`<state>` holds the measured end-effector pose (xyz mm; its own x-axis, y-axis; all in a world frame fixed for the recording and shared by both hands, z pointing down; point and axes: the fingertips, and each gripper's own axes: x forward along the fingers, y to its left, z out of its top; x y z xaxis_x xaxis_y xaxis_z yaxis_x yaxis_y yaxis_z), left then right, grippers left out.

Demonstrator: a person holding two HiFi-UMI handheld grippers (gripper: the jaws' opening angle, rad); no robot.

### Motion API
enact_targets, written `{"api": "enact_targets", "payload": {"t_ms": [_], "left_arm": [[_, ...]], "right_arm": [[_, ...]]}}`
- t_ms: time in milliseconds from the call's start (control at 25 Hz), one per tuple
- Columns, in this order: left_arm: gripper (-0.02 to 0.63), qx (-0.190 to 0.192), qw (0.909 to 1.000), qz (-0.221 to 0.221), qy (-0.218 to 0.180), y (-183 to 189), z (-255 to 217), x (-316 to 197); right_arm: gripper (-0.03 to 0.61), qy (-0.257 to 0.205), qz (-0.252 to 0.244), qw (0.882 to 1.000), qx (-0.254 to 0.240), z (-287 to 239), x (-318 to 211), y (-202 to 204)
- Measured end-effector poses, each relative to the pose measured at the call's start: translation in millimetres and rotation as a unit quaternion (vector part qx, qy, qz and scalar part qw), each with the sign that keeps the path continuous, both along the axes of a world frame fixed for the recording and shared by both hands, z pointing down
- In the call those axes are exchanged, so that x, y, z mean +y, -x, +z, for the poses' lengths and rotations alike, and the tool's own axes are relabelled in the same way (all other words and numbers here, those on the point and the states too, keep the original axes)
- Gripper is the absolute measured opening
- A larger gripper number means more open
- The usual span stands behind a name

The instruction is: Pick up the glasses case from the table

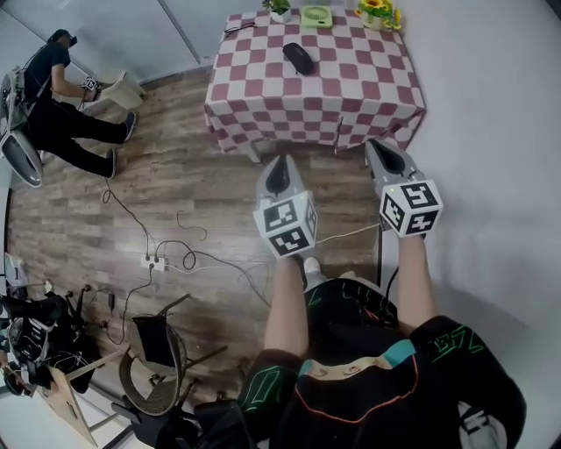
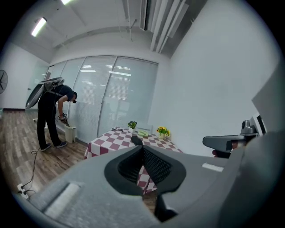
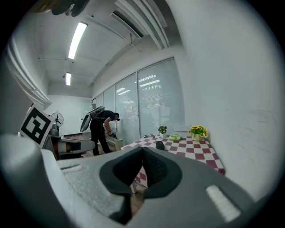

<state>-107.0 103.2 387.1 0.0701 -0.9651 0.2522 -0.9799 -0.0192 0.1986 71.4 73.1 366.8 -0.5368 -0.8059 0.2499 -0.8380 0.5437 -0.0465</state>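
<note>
The black glasses case (image 1: 298,58) lies near the middle of a table with a red and white checked cloth (image 1: 351,88), far ahead of me. Both grippers hang over the wood floor, short of the table's near edge. My left gripper (image 1: 279,162) points at the table with its jaws together and nothing between them. My right gripper (image 1: 379,145) is close to the cloth's near right corner, also shut and empty. In the left gripper view the case (image 2: 136,140) shows just above the closed tips of the left gripper (image 2: 142,147). In the right gripper view the case (image 3: 160,145) sits beyond the right gripper (image 3: 143,149).
A small potted plant (image 1: 279,9), a green dish (image 1: 316,15) and yellow flowers (image 1: 377,10) stand along the table's far edge. A person (image 1: 61,96) bends over at the far left. Cables and a power strip (image 1: 155,260) lie on the floor; a chair (image 1: 158,359) is behind me.
</note>
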Motion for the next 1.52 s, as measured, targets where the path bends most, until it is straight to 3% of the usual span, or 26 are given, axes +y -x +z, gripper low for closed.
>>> {"api": "enact_targets", "payload": {"t_ms": [240, 560, 960, 1240, 1520], "left_arm": [[0.010, 0.007, 0.9994, 0.001, -0.034, 23, -29, -24], [0.009, -0.005, 0.9985, 0.009, -0.053, 26, -47, -58], [0.009, -0.005, 1.0000, -0.002, -0.007, 47, -3, -127], [0.009, -0.021, 0.9988, 0.020, 0.039, 27, 39, -200], [0.009, -0.016, 0.9987, 0.014, 0.047, 21, 44, -285]], "right_arm": [[0.005, -0.032, -0.006, 0.999, -0.012, -36, -20, 22], [0.004, -0.040, 0.016, 0.999, -0.023, -48, -52, 11], [0.005, -0.011, -0.003, 0.999, -0.045, -20, -123, 34], [0.005, 0.035, 0.005, 0.998, -0.053, 23, -202, 24], [0.005, 0.049, -0.002, 0.998, -0.048, 35, -289, 20]]}}
